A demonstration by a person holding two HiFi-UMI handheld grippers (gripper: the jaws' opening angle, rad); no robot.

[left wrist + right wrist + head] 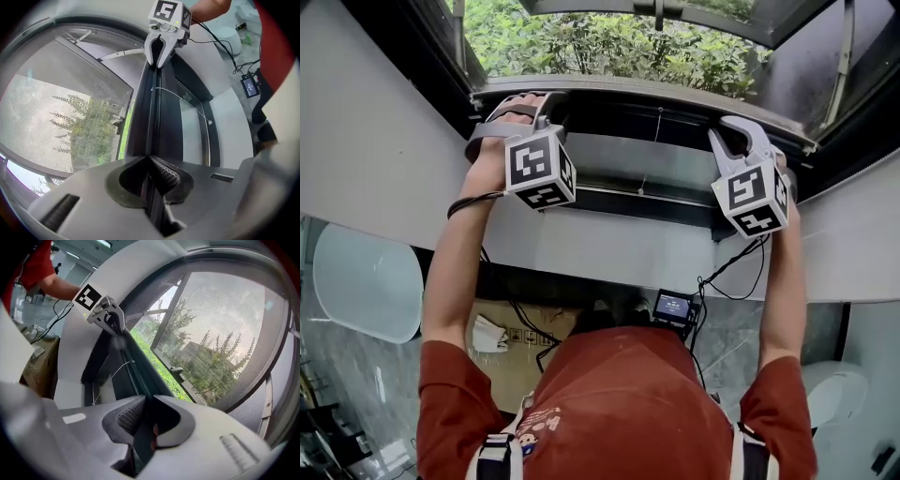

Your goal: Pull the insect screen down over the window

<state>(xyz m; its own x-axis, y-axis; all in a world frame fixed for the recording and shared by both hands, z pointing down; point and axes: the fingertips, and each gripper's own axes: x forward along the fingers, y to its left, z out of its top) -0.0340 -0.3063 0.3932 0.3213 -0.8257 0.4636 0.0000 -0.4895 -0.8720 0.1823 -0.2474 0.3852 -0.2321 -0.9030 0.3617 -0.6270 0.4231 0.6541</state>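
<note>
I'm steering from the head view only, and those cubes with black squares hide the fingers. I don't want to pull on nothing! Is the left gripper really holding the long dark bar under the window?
Observer: Yes. In the left gripper view, the left gripper's grey fingers are shut on the edge of the long dark screen bar.
Operator: And the right one?
Observer: Same. The right gripper's own view shows the bar clamped between its fingers.
Operator: Is any net out?
Observer: Yes. Fine grey mesh spans the window beside the bar, with trees showing through.

A cardboard box holding a white item sits on the grey marbled floor.
</note>
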